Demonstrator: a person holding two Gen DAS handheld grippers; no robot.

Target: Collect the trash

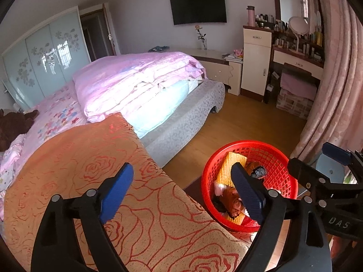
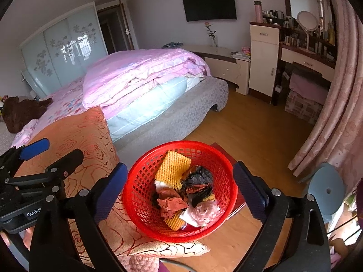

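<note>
A red plastic basket (image 2: 140, 181) stands on a dark red low table (image 2: 237, 206) beside the bed. It holds a yellow foam net (image 2: 172, 170), a crumpled black bag (image 2: 199, 178), a reddish-brown paper wad (image 2: 171, 202) and pink fluff (image 2: 207, 212). My right gripper (image 2: 180, 167) is open, its blue pads on either side of the basket and nothing between them. My left gripper (image 1: 181, 170) is open and empty over an orange rose-patterned blanket (image 1: 90, 158), left of the basket (image 1: 279, 165). Each gripper shows at the edge of the other's view.
A bed with a pink duvet (image 2: 140, 72) fills the left. Wooden floor (image 2: 249, 124) lies behind the basket. A pink curtain (image 2: 335, 113) hangs at the right above a round blue stool (image 2: 326, 190). A dressing table (image 2: 304, 56) and a wardrobe (image 2: 63, 52) line the far walls.
</note>
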